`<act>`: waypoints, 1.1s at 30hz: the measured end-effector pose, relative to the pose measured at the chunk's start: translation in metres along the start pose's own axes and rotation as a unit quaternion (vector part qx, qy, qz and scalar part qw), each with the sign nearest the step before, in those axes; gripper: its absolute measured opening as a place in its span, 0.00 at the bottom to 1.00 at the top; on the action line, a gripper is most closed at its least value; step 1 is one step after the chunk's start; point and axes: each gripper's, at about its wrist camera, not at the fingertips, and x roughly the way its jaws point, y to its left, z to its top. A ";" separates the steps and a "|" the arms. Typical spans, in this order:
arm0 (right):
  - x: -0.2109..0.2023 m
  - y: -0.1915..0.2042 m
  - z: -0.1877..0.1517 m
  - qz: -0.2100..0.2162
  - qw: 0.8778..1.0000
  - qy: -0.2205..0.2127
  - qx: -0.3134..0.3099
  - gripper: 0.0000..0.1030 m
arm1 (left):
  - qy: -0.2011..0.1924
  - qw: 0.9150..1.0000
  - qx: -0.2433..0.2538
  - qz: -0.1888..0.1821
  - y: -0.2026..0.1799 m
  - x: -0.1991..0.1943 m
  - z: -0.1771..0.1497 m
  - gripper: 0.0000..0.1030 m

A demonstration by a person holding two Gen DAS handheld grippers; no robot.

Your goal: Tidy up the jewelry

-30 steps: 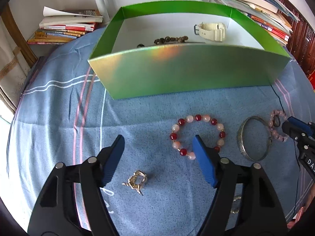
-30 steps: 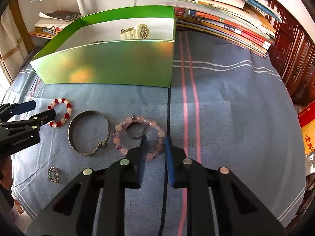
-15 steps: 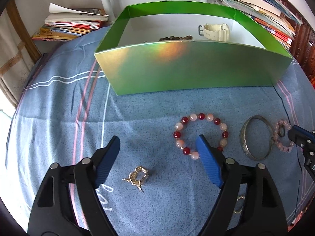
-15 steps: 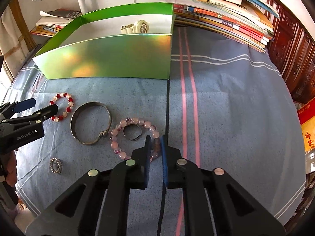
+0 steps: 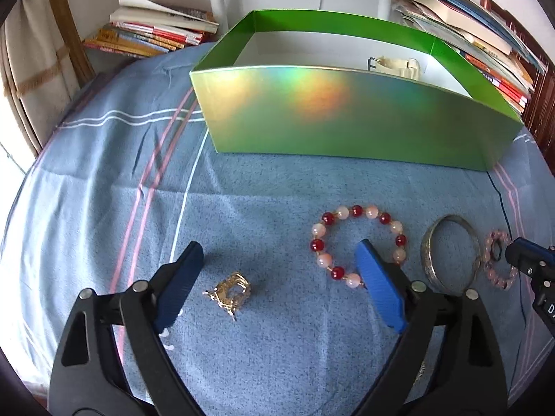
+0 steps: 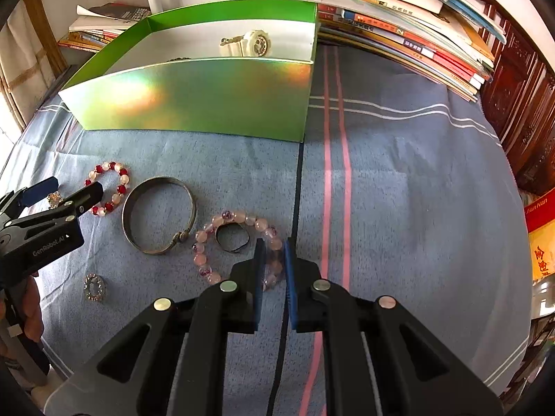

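Note:
A small gold ring (image 5: 229,291) lies on the blue cloth between the fingers of my left gripper (image 5: 277,246), nearer the left one. The jaws are opening and touch nothing. Its right finger overlaps a red-and-pale bead bracelet (image 5: 357,210). My right gripper (image 6: 274,246) is shut on the near side of a pink bead bracelet (image 6: 208,270), which rests on the cloth with a dark ring (image 6: 232,250) inside its loop. A silver bangle (image 6: 152,250) lies between the two bracelets. The green box (image 6: 194,97) behind holds a white watch (image 6: 256,41).
A sparkly round piece (image 6: 94,287) lies on the cloth near the left gripper (image 6: 78,185). Stacks of books (image 6: 399,27) line the back and right behind the box. A hand (image 6: 31,312) holds the left tool at the left edge.
My left jaws have spread wider around the gold ring. My right jaws have closed from a small gap onto the pink bracelet's beads.

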 end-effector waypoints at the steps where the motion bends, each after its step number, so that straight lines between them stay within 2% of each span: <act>1: 0.001 0.000 0.001 0.000 1.000 0.000 0.000 0.13 | -0.001 1.000 0.001 0.002 0.000 0.000 0.000 0.88; 13: 0.002 0.001 0.003 -0.003 1.000 0.001 0.001 0.14 | -0.007 1.000 0.005 0.006 -0.001 0.000 -0.002 0.89; 26: 0.002 0.003 0.001 -0.006 1.000 -0.004 0.003 0.14 | 0.006 1.000 0.001 0.002 0.001 0.004 0.002 0.89; 33: 0.001 0.001 0.000 -0.007 1.000 -0.007 0.006 0.14 | -0.009 0.999 0.037 0.001 -0.013 -0.003 -0.001 0.68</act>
